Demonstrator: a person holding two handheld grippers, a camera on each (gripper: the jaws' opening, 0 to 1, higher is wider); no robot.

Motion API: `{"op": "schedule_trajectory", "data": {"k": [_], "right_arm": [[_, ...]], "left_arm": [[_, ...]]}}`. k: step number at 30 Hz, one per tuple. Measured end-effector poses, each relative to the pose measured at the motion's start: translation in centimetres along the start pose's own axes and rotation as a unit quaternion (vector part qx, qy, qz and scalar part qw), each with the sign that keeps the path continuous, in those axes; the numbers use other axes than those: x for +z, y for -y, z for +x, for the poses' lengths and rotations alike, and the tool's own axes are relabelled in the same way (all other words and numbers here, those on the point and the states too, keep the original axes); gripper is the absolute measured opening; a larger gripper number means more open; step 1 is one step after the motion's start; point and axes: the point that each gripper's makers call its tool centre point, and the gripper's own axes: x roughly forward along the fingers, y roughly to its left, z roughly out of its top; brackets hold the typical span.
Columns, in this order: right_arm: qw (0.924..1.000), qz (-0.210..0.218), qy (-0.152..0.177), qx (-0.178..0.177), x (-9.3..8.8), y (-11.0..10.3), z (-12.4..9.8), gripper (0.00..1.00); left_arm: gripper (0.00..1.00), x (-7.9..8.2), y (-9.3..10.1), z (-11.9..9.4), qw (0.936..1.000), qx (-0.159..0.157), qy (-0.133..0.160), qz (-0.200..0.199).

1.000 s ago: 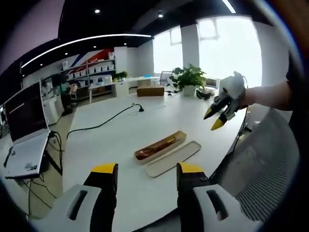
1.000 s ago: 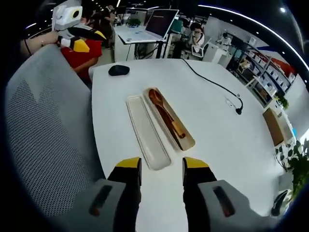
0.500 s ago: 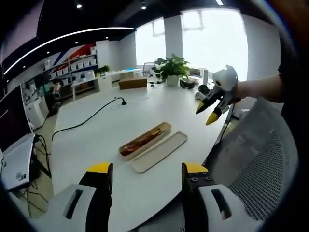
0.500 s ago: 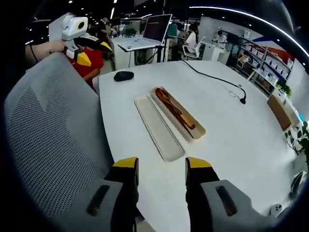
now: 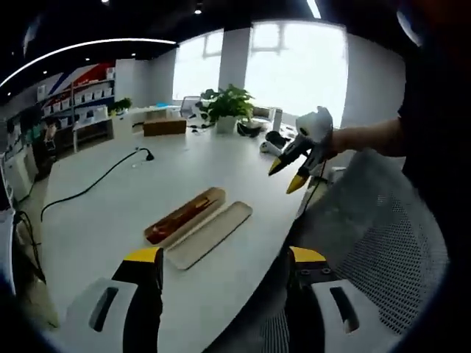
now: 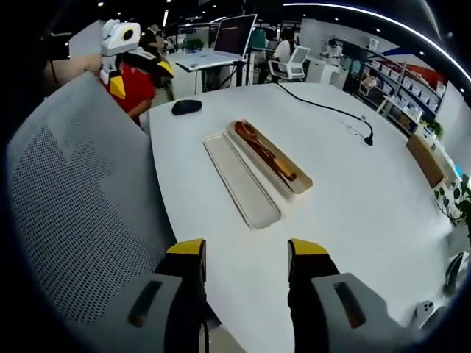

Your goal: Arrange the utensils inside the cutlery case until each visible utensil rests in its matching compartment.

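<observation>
A long wooden cutlery case (image 6: 271,157) lies on the white table (image 6: 353,191), with a wooden spoon (image 6: 254,143) and other wooden utensils inside it. Its pale lid (image 6: 240,179) lies flat beside it, on the side nearer the chair. The same case (image 5: 185,215) and lid (image 5: 210,234) appear in the left gripper view. My left gripper (image 5: 224,263) is open and empty, above the table edge. My right gripper (image 6: 246,254) is open and empty, short of the lid. Each gripper shows in the other's view, held in the air: the right (image 5: 290,168), the left (image 6: 140,72).
A grey mesh chair back (image 6: 70,198) stands at the table's near edge. A black mouse (image 6: 186,107) lies near the case, and a black cable (image 6: 324,109) crosses the table. A laptop (image 6: 221,44), a potted plant (image 5: 224,107) and a cardboard box (image 5: 165,126) stand further off.
Both views have shifted with my hands. The case and lid have not moved on the table. Both grippers stay open.
</observation>
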Motion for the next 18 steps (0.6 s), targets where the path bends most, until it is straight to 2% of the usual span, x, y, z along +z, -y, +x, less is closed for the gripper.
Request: {"op": "schedule_trajectory", "data": {"k": [2, 5, 8, 12, 18], "right_arm": [[1.0, 0.002, 0.0, 0.004, -0.2, 0.2, 0.1, 0.43], [1.0, 0.0, -0.004, 0.008, -0.5, 0.6, 0.3, 0.43], [0.9998, -0.005, -0.011, 0.018, -0.9, 0.7, 0.8, 0.43], [0.999, -0.018, -0.027, 0.032, -1.5, 0.9, 1.5, 0.43], [0.9961, -0.042, -0.057, 0.054, -2.6, 1.4, 3.1, 0.43]], "left_arm": [[0.7, -0.4, -0.3, 0.7, 0.9997, -0.01, -0.017, 0.017], [0.68, -0.8, -0.8, 1.7, 0.9966, -0.016, -0.046, 0.067], [0.69, -0.9, -0.8, 2.6, 0.9968, -0.031, -0.047, 0.058], [0.69, -2.4, -1.8, 4.1, 0.9936, -0.044, -0.073, 0.074], [0.69, -4.4, -2.9, 5.9, 0.9909, -0.058, -0.099, 0.07]]}}
